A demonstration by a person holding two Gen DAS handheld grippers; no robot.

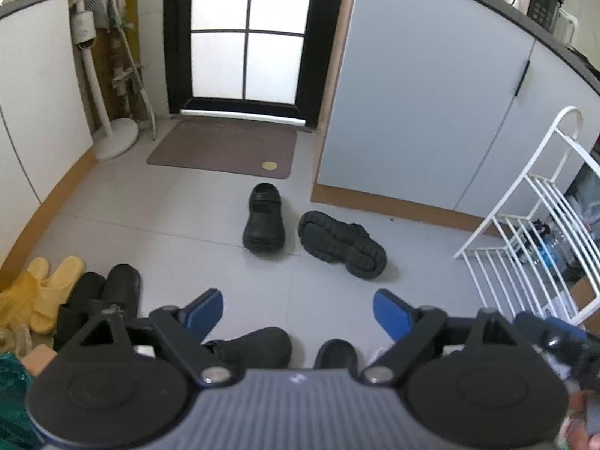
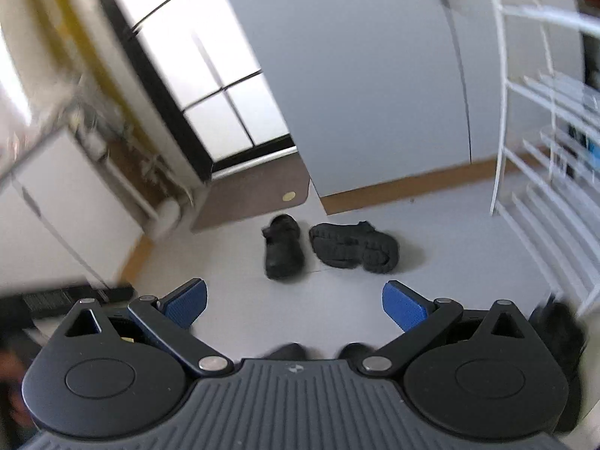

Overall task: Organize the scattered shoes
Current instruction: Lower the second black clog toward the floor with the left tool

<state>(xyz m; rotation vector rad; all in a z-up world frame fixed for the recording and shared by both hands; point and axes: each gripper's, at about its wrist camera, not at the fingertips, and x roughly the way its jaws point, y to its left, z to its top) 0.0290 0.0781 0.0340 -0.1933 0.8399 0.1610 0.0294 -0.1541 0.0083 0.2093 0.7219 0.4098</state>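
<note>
Setting: pale grey tiled floor (image 1: 180, 232) of a narrow entry between white cabinets, with a brown doormat (image 1: 221, 148) laid before a black-framed glass door (image 1: 247, 37).
Left gripper (image 1: 298, 309): blue-padded fingers (image 1: 204, 311) are spread wide with nothing between them; bare floor is seen through the gap.
Right gripper (image 2: 294, 305): blue fingers (image 2: 405, 305) are likewise held apart and empty.
Near shoes: two black rounded toes (image 1: 258, 347) are seen just under the left gripper; to the left, a pair of black slippers (image 1: 112, 292) sits beside yellow foam slippers (image 1: 48, 285).
Scattered pair: an upright black chunky strap shoe (image 1: 264, 223) stands mid-floor, and its mate (image 1: 341, 243) lies tipped on its side just beside it, lugged sole exposed.
Rack: a white wire shoe rack (image 1: 532, 232) stands at the right, near the tipped shoe.
Step judged: approach to the scattered pair.
Advice: the tipped shoe is best taken across its upper near the strap, righted, then set parallel to its mate; the thick sole should not be pinched, since it may slip.
</note>
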